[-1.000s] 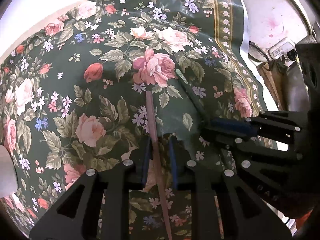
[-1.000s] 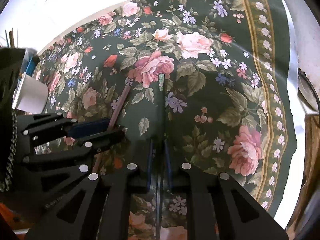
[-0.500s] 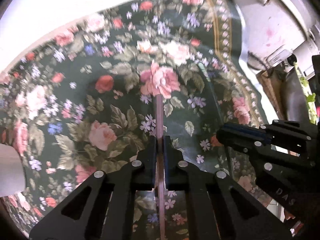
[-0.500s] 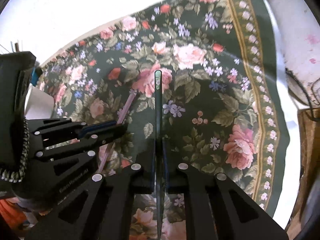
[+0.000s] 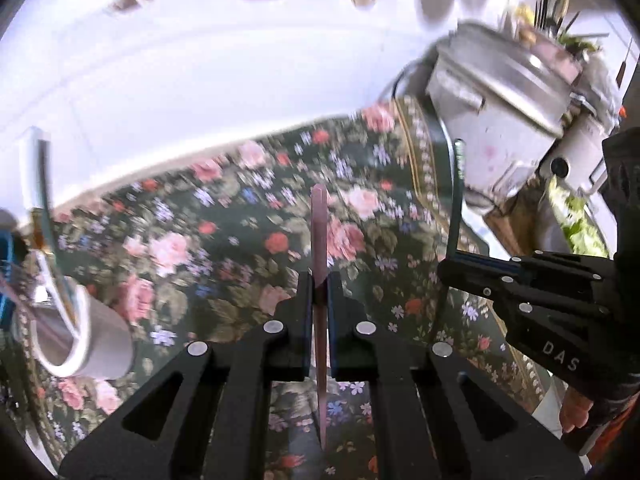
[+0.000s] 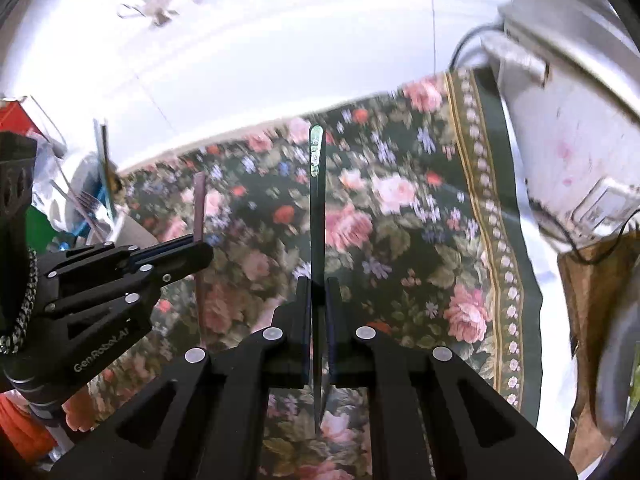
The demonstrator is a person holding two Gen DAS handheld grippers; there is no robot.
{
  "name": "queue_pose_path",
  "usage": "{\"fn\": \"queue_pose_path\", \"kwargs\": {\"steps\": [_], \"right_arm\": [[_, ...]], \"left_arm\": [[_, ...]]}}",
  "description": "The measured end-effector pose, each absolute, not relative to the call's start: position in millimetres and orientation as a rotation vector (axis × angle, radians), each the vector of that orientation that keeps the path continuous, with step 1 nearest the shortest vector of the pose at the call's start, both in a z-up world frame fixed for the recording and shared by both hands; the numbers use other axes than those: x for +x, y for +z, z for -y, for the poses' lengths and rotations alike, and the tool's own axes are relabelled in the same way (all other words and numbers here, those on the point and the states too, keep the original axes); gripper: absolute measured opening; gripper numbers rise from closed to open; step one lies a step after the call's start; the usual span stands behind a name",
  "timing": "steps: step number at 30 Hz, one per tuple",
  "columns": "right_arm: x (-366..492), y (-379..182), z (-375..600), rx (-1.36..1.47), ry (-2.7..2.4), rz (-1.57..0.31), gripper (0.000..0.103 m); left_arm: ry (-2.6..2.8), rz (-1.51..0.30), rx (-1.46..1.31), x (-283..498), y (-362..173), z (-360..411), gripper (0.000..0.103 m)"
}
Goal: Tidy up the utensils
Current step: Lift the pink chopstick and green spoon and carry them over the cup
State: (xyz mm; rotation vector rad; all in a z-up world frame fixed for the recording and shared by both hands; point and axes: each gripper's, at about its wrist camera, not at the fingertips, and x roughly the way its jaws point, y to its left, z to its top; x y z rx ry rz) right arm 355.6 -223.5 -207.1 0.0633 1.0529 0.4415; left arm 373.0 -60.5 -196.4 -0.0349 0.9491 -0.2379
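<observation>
Left wrist view. Left gripper [image 5: 319, 280]: jaws clamped tight on a pink utensil handle [image 5: 320, 220], which stood edge-on between the pads, its tip pointing away from the camera and its lower end hanging below the fingers, clear of the floral tablecloth [image 5: 180, 248] on the table. Right gripper [image 5: 448, 266]: entered from the right edge, closed on a dark green utensil handle [image 5: 457, 200] that rose upright above its fingers. White cup [image 5: 84, 340]: lying tilted at the left on the cloth, mouth toward the camera, with thin utensils leaning in it. White appliance with a metal lid [image 5: 500, 120]: beyond the cloth's far right corner. The picture was blurred.

Right wrist view. Right gripper [image 6: 318, 284]: jaws pressed together on the dark green utensil handle [image 6: 317, 208], its pale glossy tip uppermost, the piece lifted off the floral tablecloth [image 6: 400, 220]. Left gripper [image 6: 200, 250]: at the left, closed on the pink utensil handle [image 6: 199, 204], also held above the cloth. Fork [image 6: 86, 204]: among other utensils in a container at the far left, only partly seen. White appliance [image 6: 560, 140]: at the right edge, beside the cloth's border.
</observation>
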Motion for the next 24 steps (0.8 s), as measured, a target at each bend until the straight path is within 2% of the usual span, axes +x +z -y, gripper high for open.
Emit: {"fn": "queue_pose_path", "kwargs": {"steps": [24], "right_arm": [[340,-77,91,0.023,0.696,-0.711,0.006]], "left_arm": [[0.029,-0.551,-0.136,303,-58,-97,0.005]]}}
